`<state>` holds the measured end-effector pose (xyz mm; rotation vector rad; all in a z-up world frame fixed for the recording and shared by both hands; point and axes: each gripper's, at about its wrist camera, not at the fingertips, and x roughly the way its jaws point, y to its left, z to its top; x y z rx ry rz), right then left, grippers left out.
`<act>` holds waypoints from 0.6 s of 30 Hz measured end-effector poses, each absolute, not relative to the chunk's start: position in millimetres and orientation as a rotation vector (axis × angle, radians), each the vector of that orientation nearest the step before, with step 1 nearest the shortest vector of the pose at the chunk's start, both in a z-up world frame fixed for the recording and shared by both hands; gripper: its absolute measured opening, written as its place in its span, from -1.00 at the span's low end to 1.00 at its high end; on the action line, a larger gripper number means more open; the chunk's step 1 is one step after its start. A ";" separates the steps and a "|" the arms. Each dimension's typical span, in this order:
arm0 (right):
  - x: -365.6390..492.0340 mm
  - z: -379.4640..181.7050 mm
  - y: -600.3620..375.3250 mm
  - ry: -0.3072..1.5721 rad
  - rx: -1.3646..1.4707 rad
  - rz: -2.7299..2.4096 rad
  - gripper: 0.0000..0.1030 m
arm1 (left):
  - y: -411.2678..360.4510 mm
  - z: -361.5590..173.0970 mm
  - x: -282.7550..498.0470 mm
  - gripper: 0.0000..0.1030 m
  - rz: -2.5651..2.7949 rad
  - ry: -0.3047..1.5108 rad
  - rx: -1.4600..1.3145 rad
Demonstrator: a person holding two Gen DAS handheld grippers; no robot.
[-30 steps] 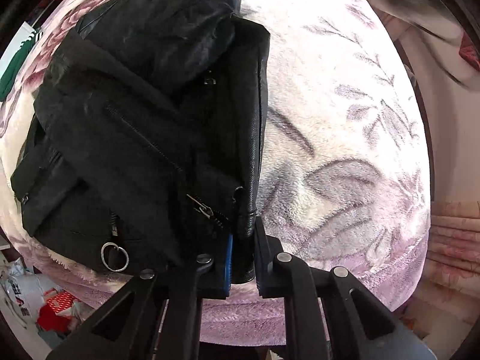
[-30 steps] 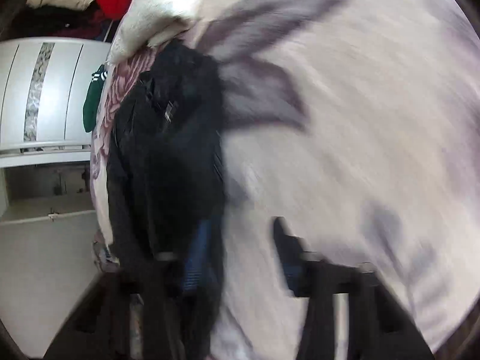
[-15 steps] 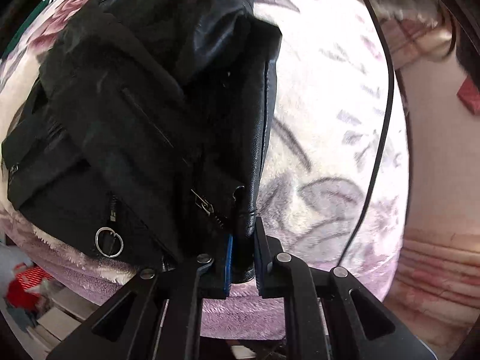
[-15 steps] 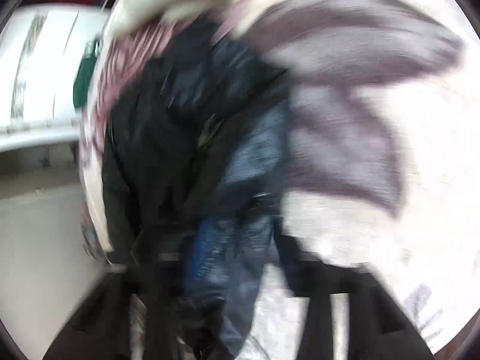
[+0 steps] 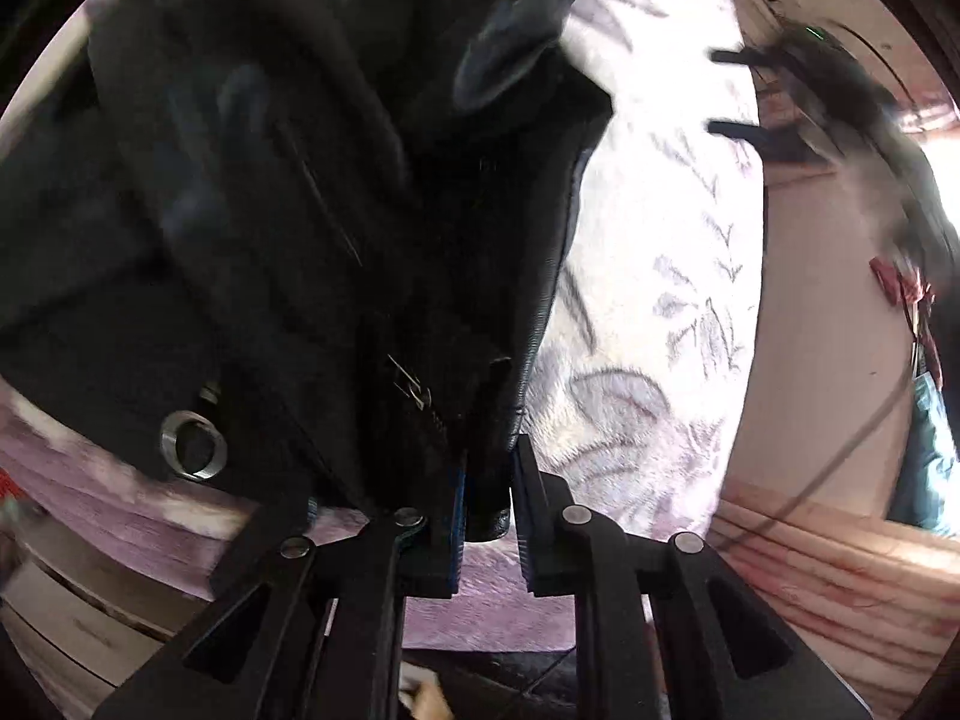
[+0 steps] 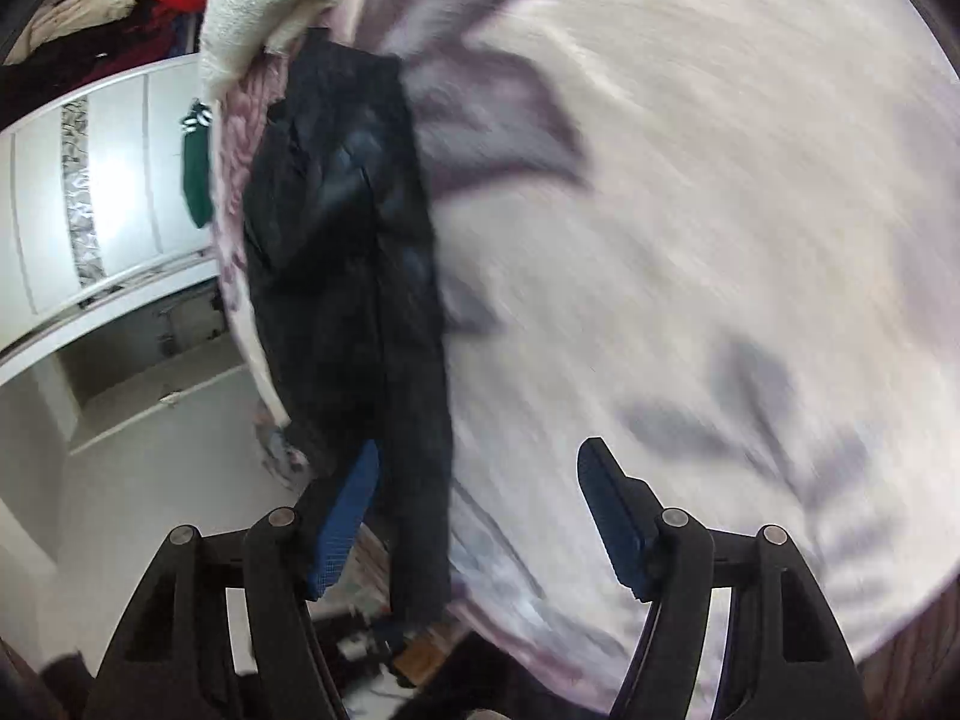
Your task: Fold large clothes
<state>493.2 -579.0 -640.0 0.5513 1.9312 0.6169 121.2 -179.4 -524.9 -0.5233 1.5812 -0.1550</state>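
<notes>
The left gripper (image 5: 487, 492) is clamped on the hem edge of the black leather jacket (image 5: 336, 192), a fold of the leather pinched between its blue-lined pads; its jaws have just been easing apart a little, yet the leather sits tight between them. The jacket spreads ahead of and to the left of this gripper, lying on the bed's floral blanket (image 5: 660, 312), with a metal ring (image 5: 193, 445) just left of the fingers and a zipper pull (image 5: 414, 387) right above them.

The right gripper (image 6: 477, 510) stands wide apart, its jaws having just been opening. A hanging edge of the jacket (image 6: 354, 276) lies inside the gap, close to the left finger (whether it touches that pad I cannot tell), while the right finger is clear of it, over the blanket (image 6: 690, 210). The jacket stretches away ahead-left of this gripper along the bed's edge. A white wardrobe (image 6: 90, 192) stands far left.
</notes>
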 end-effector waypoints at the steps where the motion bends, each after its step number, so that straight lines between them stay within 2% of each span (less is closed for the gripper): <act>1: 488.3 -638.5 -585.2 1.915 0.524 0.594 0.43 | -179.2 -531.0 121.1 -0.74 -0.163 1.588 -0.541; 4: 493.3 -648.4 -591.2 1.849 0.508 0.584 0.45 | -182.7 -542.0 117.3 -0.78 -0.196 1.571 -0.577; 10: 531.2 -704.9 -539.4 1.688 0.895 0.728 0.45 | -178.2 -519.7 105.5 -0.83 -0.187 1.485 -0.538; 15: 542.4 -709.4 -499.2 1.605 0.990 0.819 0.47 | -155.2 -504.8 100.4 -0.85 -0.170 1.466 -0.548; 18: 545.0 -702.1 -472.0 1.642 0.957 0.791 0.28 | -143.2 -494.3 96.0 -0.86 -0.155 1.447 -0.574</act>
